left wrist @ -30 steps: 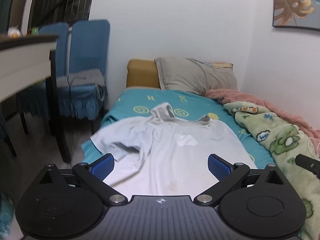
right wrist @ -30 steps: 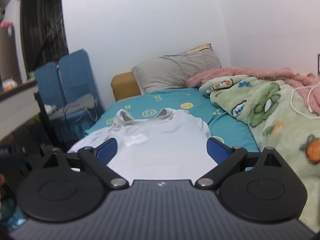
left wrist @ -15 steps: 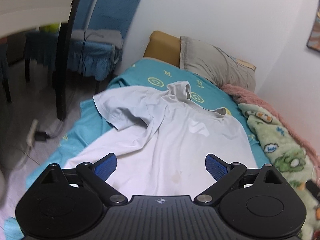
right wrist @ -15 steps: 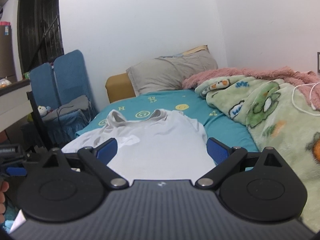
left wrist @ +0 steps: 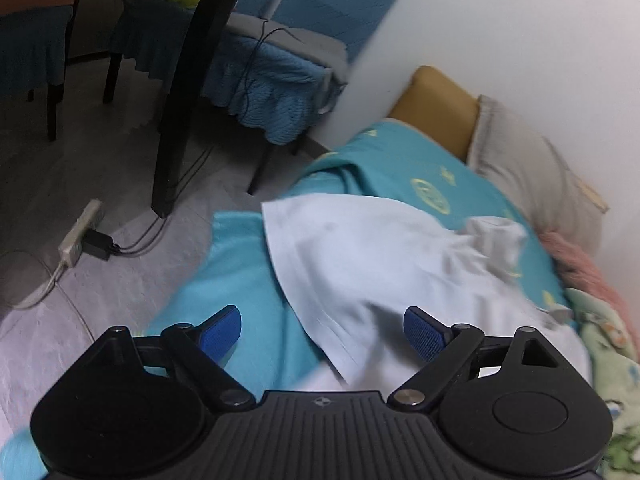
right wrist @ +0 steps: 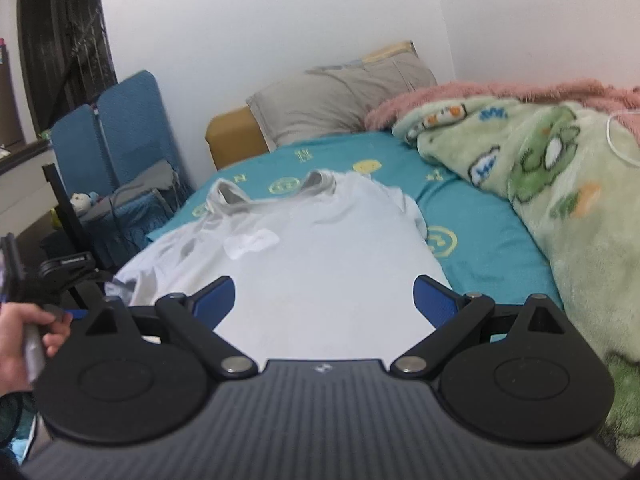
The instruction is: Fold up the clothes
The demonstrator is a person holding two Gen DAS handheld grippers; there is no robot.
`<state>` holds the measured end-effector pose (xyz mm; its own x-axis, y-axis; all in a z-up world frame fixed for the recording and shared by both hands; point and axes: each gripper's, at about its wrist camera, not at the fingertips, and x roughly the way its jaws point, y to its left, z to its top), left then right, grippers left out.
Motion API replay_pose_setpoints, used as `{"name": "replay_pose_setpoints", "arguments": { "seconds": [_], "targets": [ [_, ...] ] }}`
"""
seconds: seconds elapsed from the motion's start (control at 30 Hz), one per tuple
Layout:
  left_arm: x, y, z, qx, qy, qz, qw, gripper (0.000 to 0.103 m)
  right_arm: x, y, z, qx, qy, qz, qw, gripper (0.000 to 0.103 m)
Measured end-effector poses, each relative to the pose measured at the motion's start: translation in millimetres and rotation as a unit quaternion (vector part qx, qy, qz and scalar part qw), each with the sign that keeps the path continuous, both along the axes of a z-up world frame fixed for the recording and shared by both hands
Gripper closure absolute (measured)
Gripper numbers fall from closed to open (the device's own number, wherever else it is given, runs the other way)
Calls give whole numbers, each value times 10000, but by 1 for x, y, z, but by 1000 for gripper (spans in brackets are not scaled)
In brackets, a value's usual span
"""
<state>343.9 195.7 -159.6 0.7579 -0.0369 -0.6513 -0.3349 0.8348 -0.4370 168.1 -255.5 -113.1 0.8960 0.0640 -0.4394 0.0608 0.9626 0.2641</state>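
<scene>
Green cartoon blanket [right wrist: 560, 184] heaped along the right side of the bed, pink fleece [right wrist: 500, 92] behind it, grey pillow [right wrist: 340, 100] and mustard cushion [right wrist: 234, 136] at the head. Off the left edge: blue-covered chair [left wrist: 276, 60] with a cable draped over it, dark table leg [left wrist: 188, 92], power strip [left wrist: 78, 236] with a black plug on the grey floor. Left hand [right wrist: 24, 344] at the far left of the right wrist view, wrapped around a handle.

Teal sheet [right wrist: 480, 232] bare between shirt and blanket; same sheet hanging over the left bed edge toward open floor.

White T-shirt [right wrist: 320, 264] spread flat on the sheet, collar toward the pillow, one sleeve reaching the left bed edge. Left gripper [left wrist: 322, 328] spread wide, gripping nothing, poised over that sleeve's hem with one blue pad above teal sheet and the other above white cloth. Right gripper [right wrist: 324, 296] spread wide too, empty, framing the shirt's lower body, hem close below the fingertips; contact with the cloth not discernible.
</scene>
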Motion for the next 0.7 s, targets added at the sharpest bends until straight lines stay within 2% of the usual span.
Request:
{"name": "replay_pose_setpoints", "arguments": {
  "seconds": [0.13, 0.2, 0.27, 0.33, 0.4, 0.47, 0.57, 0.63, 0.7],
  "targets": [
    [30, 12, -19, -167, 15, 111, 9998, 23, 7, -4, -11, 113, 80, 16, 9999, 6],
    [41, 14, -19, -241, 0, 89, 9997, 36, 14, -5, -19, 104, 161, -23, 9998, 6],
    [52, 16, -19, -315, -14, 67, 9995, 43, 22, -11, -27, 263, 300, -86, 9992, 6],
    [64, 18, -19, -388, -29, 45, 9992, 66, 30, -17, -36, 464, 436, -133, 9979, 6],
    [75, 20, -19, -462, -43, 23, 9989, 82, 35, -21, -43, 565, 508, -188, 9969, 6],
    [84, 23, -18, -552, -75, -36, 9984, 83, 40, -24, -49, 640, 559, -229, 9961, 6],
    [88, 30, -14, -695, -132, -279, 9971, 73, 44, -28, -55, 752, 653, -266, 9947, 6],
    [88, 35, -11, -653, -202, -371, 9970, 58, 46, -30, -57, 791, 687, -278, 9941, 6],
    [86, 41, -9, -567, -275, -271, 9976, 46, 47, -30, -58, 804, 699, -280, 9939, 6]
  ]
}}
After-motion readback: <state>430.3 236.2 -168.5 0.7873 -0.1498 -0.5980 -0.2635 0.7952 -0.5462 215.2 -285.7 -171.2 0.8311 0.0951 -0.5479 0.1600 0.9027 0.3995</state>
